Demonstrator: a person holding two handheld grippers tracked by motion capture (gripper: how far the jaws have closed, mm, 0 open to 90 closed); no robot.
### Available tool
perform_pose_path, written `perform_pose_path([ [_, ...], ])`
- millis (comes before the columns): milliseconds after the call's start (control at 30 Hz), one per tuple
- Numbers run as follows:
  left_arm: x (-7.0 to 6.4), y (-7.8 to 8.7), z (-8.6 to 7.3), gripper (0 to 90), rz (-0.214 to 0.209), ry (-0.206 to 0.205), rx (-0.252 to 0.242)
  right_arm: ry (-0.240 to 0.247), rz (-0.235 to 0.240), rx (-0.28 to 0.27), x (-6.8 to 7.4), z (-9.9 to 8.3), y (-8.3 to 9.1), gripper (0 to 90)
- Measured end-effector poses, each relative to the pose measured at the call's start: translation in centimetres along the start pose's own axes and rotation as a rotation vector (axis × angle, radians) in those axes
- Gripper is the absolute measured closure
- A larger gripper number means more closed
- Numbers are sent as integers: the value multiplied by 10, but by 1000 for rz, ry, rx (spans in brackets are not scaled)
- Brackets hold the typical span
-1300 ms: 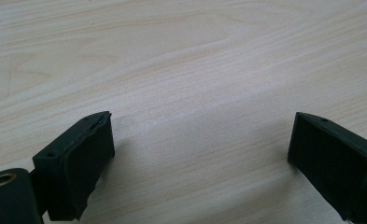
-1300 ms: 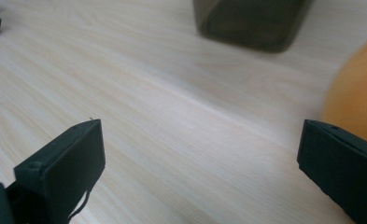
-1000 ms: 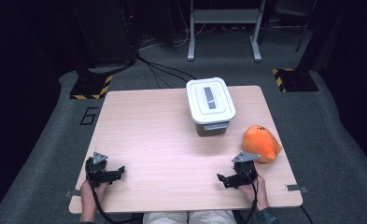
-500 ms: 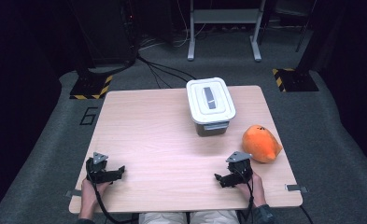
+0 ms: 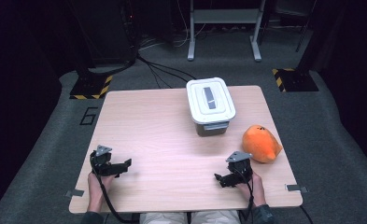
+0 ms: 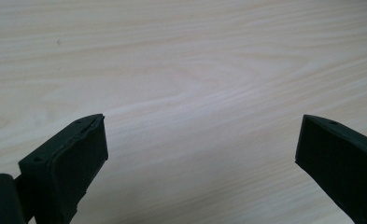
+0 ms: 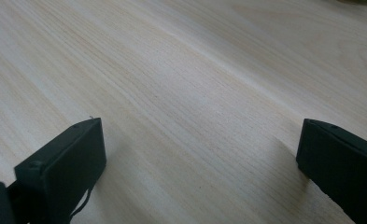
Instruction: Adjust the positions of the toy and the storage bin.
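Note:
A white lidded container (image 5: 210,101) stands at the back middle-right of the wooden table (image 5: 158,126). To its front right lies an orange plush toy (image 5: 260,143). My left gripper (image 5: 123,164) rests near the front left edge, held by a hand and pointing right. In the left gripper view its jaws (image 6: 200,154) stand wide apart over bare wood. My right gripper (image 5: 221,178) sits near the front right, just left of the plush toy and apart from it. It points left and forward. In the right gripper view it (image 7: 200,154) is open with only tabletop between the jaws.
Grey carpet surrounds the table, with black cables (image 5: 158,70) running behind it. Two yellow-and-black striped bases (image 5: 91,87) (image 5: 293,79) and a metal stand (image 5: 223,28) sit beyond the far edge. A "6" mark (image 5: 88,115) is on the floor at left.
My right gripper has shifted slightly to the left along the front of the table. The left gripper, the container and the plush toy have stayed put.

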State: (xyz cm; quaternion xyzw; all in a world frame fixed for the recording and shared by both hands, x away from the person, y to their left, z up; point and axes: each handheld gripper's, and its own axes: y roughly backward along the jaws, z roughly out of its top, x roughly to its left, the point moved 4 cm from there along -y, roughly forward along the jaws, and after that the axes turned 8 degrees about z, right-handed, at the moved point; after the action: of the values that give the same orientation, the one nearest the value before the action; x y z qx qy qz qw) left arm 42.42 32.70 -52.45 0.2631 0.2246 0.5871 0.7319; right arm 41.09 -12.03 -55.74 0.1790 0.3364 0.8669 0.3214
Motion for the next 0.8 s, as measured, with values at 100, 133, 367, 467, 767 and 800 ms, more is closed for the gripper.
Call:
perform_pose_path([
  [100,-9,0,11,23,-21,-10,-15,0,1,1,0,0,0,6],
  [133,-11,0,14,23,-26,-12,-15,0,1,1,0,0,0,6],
  [367,-34,-4,38,25,-60,-33,-33,-7,4,-2,0,0,0,11],
  [467,-46,-6,49,28,-74,-58,-31,-2,3,-2,-1,0,0,11],
  [767,-74,-12,76,34,-112,-102,-45,-6,4,-4,-1,0,0,17],
  [800,-77,-13,79,35,-114,-103,-45,-6,4,-6,-1,0,0,17],
])
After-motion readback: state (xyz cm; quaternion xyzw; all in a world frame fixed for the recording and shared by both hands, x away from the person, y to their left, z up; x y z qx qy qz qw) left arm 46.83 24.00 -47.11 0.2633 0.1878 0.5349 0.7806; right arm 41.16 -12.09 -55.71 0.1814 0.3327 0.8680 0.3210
